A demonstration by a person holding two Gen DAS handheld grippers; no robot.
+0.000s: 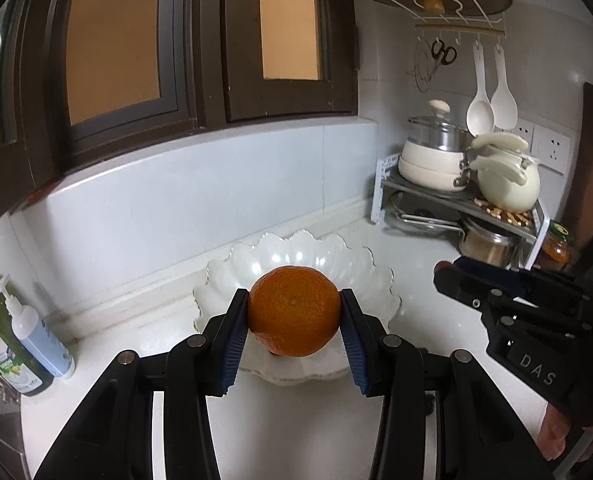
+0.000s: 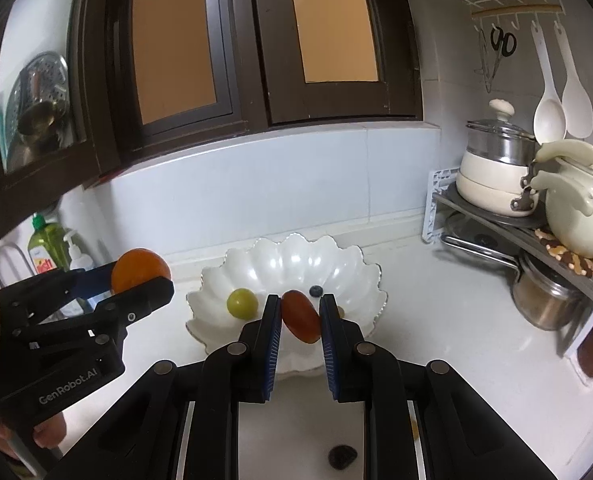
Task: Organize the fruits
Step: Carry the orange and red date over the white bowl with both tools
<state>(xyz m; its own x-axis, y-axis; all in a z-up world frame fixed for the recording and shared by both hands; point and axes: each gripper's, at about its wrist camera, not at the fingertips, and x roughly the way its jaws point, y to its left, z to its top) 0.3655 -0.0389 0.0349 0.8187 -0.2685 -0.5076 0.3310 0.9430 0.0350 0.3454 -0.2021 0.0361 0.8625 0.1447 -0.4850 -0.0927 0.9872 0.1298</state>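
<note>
My left gripper (image 1: 294, 312) is shut on an orange (image 1: 294, 310) and holds it just above the near side of a white scalloped bowl (image 1: 348, 256). The right wrist view shows the same orange (image 2: 138, 266) in the left gripper (image 2: 140, 276) at the left. My right gripper (image 2: 299, 316) is shut on a small red oval tomato (image 2: 300, 316) over the near rim of the bowl (image 2: 296, 258). Inside the bowl lie a green grape (image 2: 241, 303) and a blueberry (image 2: 316, 291). In the left wrist view the right gripper (image 1: 446, 276) reaches in from the right, its tips partly hidden.
A dish soap bottle (image 1: 0, 332) and a pump bottle (image 1: 40, 336) stand at the left. A corner rack (image 1: 456, 196) with pots and a cream kettle (image 1: 504, 176) fills the back right. A small dark fruit (image 2: 341, 457) lies on the counter beneath the right gripper.
</note>
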